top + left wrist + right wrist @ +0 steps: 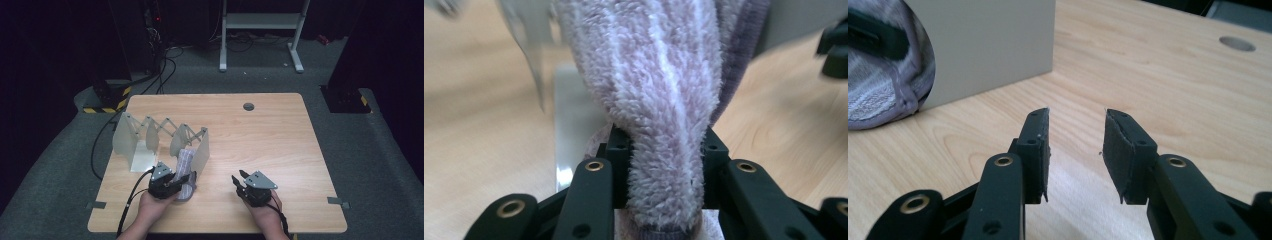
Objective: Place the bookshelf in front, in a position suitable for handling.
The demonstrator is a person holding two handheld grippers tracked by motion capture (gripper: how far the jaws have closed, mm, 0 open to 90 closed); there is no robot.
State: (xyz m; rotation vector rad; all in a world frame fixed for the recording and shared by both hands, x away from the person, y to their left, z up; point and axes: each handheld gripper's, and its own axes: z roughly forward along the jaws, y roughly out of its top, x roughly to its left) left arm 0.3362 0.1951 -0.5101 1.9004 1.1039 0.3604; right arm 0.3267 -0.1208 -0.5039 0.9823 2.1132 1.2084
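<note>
Towel (659, 100) is pinched by my left gripper (172, 184) so it can enter the rack (200, 150); right gripper (1075, 150) waits spread, empty.

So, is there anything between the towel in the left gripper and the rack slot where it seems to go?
Nothing visible. The left gripper holds the lilac towel, whose far end already rests in the rack's last slot, beside the end panel. The right gripper is open, off to the side.
</note>
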